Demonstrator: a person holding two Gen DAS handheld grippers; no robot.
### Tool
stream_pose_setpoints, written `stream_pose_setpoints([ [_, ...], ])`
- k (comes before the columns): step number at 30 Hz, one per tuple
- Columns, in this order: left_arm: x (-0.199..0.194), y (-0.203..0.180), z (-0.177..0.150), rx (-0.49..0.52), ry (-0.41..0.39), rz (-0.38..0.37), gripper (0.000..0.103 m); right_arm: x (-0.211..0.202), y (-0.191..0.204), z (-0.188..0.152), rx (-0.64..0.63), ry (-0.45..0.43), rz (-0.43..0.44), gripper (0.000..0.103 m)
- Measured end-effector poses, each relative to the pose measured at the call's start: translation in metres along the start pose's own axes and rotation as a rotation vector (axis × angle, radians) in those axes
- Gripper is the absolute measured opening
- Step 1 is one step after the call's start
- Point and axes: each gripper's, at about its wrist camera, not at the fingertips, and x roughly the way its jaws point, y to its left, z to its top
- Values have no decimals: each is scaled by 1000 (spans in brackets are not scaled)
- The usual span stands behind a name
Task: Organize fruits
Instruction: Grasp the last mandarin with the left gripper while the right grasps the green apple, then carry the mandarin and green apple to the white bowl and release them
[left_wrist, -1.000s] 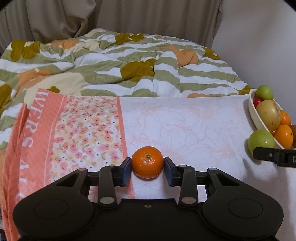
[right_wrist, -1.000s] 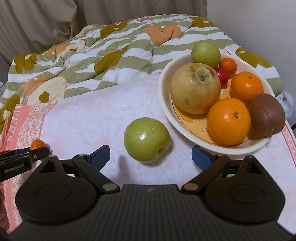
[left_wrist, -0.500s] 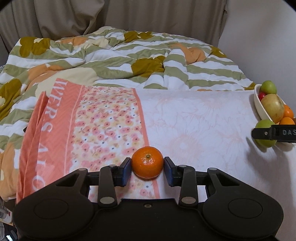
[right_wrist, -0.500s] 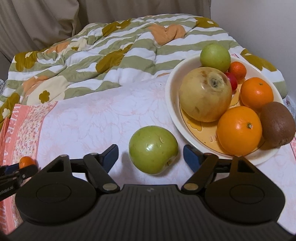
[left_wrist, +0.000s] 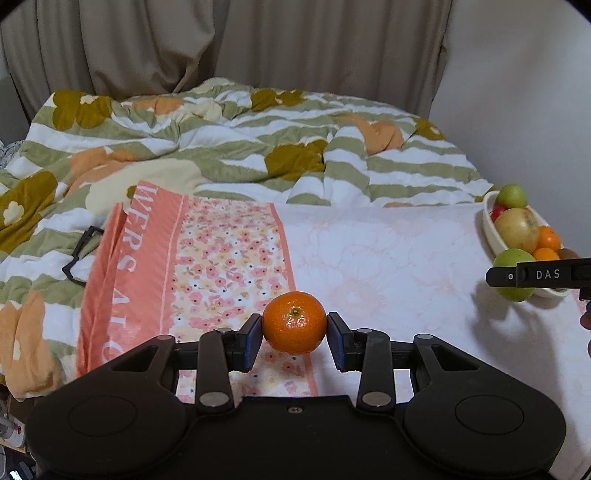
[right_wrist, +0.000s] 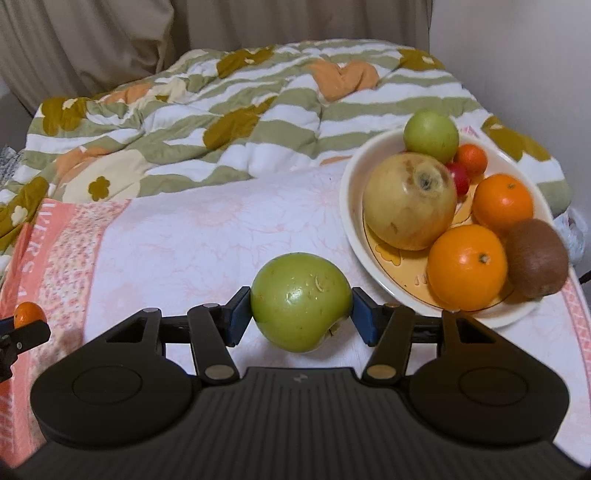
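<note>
My left gripper (left_wrist: 294, 338) is shut on a small orange mandarin (left_wrist: 294, 322) and holds it above the floral sheet. My right gripper (right_wrist: 301, 314) is shut on a green apple (right_wrist: 300, 301), just left of a cream bowl (right_wrist: 351, 218). The bowl holds a large yellow pear-like fruit (right_wrist: 409, 201), two oranges (right_wrist: 467, 266), a kiwi (right_wrist: 537, 258), a second green apple (right_wrist: 431, 134) and small red and orange fruits. In the left wrist view the bowl (left_wrist: 491, 230) is at the far right, with the right gripper's finger (left_wrist: 539, 276) in front of the green apple (left_wrist: 511, 293).
A white and pink floral sheet (left_wrist: 388, 266) covers the bed surface. A rumpled green-striped quilt (left_wrist: 221, 147) lies behind it. Curtains (left_wrist: 184, 44) and a white wall (left_wrist: 517, 74) stand at the back. A black clip-like object (left_wrist: 79, 254) lies at the left on the quilt.
My right gripper moved up to the green apple and shut on it. My left gripper, holding the mandarin, has risen and pulled back from the bowl.
</note>
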Motion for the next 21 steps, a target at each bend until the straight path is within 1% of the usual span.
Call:
stream_pose_setpoints([
  [6, -34, -12, -3, 13, -73, -31, 41, -41, 3, -11, -13, -49, 9, 72],
  [10, -54, -20, -6, 25, -114, -55, 41, -70, -2, -21, 1, -78, 9, 72],
  [16, -79, -37, -7, 44, -168, -107, 41, -115, -17, -36, 45, -117, 2, 72],
  [21, -93, -61, -4, 63, -208, -140, 41, -149, -38, -42, 46, -162, -18, 72],
])
